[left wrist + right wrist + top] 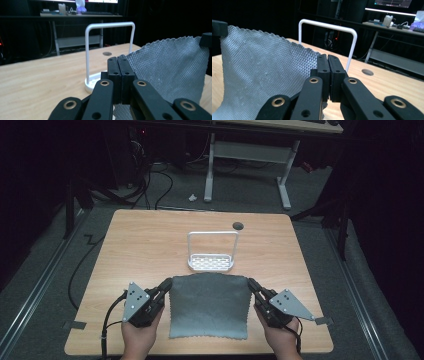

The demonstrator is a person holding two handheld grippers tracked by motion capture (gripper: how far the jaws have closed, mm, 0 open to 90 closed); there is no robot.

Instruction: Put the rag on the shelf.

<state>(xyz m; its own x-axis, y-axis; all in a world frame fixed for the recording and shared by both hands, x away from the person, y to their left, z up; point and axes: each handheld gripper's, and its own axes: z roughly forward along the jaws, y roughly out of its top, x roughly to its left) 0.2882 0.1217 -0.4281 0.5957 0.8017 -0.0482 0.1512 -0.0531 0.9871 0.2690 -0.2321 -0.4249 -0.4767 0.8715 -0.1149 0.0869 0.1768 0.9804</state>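
Cloth is the thing being handled: a grey square textured cloth (209, 306) lies on the light wooden table (140, 245), near the edge at 6 o'clock. Its two far corners are lifted a little off the wood. The corner at 10 o'clock is pinched by the left gripper (166, 284), whose jaws are pressed together on it; the corner at 2 o'clock is pinched in the same way by the right gripper (251, 284). A white wire rack with a tall hoop handle (212, 251) stands just beyond the cloth, at 12 o'clock. It is judged that the cloth is being raised for hanging over the hoop. For the next move, an even lift by both hands is needed, forward over the bar.
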